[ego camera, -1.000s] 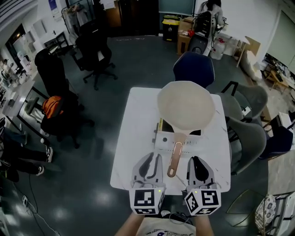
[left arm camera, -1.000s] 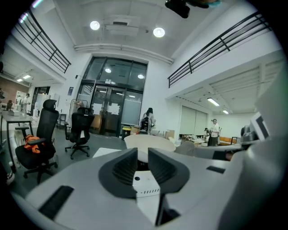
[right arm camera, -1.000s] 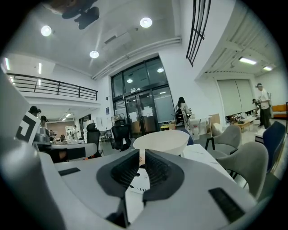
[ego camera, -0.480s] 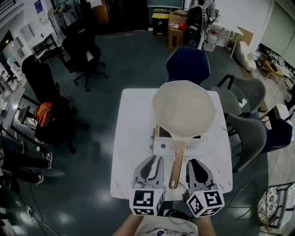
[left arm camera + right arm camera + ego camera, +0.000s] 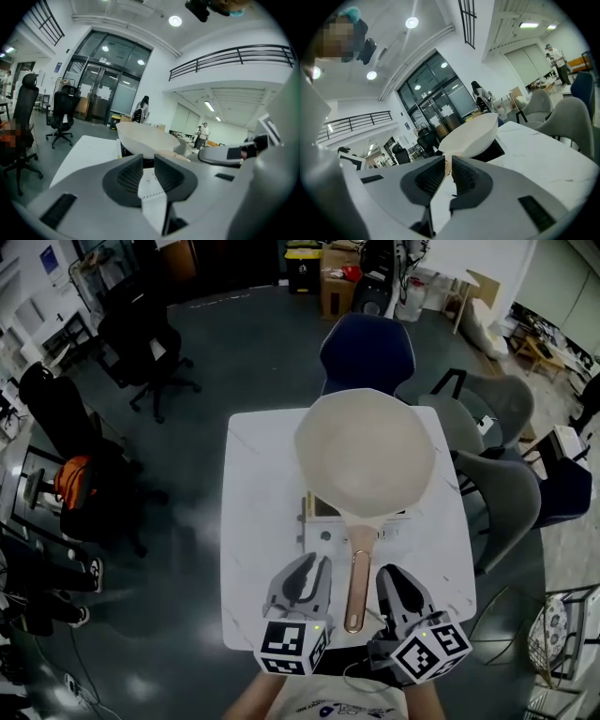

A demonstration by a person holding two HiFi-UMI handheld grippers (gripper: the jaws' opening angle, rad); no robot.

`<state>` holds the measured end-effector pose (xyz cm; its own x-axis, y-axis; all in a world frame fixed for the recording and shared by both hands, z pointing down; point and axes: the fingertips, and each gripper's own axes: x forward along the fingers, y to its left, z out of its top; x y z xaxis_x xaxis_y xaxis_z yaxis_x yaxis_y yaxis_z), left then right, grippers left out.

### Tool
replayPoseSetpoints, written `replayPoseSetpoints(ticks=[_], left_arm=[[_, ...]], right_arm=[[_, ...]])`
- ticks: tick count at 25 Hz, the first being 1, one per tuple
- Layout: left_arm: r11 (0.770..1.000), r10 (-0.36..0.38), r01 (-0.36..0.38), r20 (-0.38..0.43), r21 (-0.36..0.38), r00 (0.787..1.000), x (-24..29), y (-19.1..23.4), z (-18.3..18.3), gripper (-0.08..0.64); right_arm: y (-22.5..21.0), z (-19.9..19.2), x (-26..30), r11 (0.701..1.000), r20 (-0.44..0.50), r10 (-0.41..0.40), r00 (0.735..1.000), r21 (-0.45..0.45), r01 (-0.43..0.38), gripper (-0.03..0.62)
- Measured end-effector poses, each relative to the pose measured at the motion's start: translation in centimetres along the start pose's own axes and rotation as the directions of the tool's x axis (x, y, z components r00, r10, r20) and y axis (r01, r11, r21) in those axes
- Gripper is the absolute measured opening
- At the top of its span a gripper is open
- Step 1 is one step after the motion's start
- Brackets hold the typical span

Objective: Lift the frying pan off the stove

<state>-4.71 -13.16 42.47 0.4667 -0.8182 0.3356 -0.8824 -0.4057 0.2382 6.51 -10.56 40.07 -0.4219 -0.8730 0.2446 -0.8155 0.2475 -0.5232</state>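
Table [image 5: 253, 521] space is mostly bare white, and the cream frying pan [image 5: 364, 451] sits near its middle on a small white stove [image 5: 323, 532], the bowl overhanging the stove's far side. The pan's copper-coloured handle [image 5: 358, 582] runs back toward the person. The risk, as I judge it, is a wide bowl on a long, thin handle: a pinch far out at the handle's end would likely let the pan sag or twist, and dragging could shift the stove. Both pairs of jaws are together with nothing between them. The left gripper [image 5: 307, 570] lies just beside the handle on one side and the right gripper [image 5: 394, 582] on the other, neither touching it.
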Motion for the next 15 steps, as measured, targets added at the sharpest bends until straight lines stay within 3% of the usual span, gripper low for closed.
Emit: replayPoseSetpoints(ticks=[7,15], left_arm=[[0.998,-0.045,0.044,-0.04,-0.041,0.998,1.1,-0.2,-0.7,0.077],[0.997,-0.008,0.003,-0.07,-0.076,0.998,1.6,0.9,-1.0,0.077]], right_arm=[[-0.7,-0.1,-0.5,0.994,-0.019,0.025,1.0,0.104,-0.023,0.035],[-0.3,-1.2,-0.2,0.968,-0.086,0.133,0.987,0.226,-0.111,0.083]])
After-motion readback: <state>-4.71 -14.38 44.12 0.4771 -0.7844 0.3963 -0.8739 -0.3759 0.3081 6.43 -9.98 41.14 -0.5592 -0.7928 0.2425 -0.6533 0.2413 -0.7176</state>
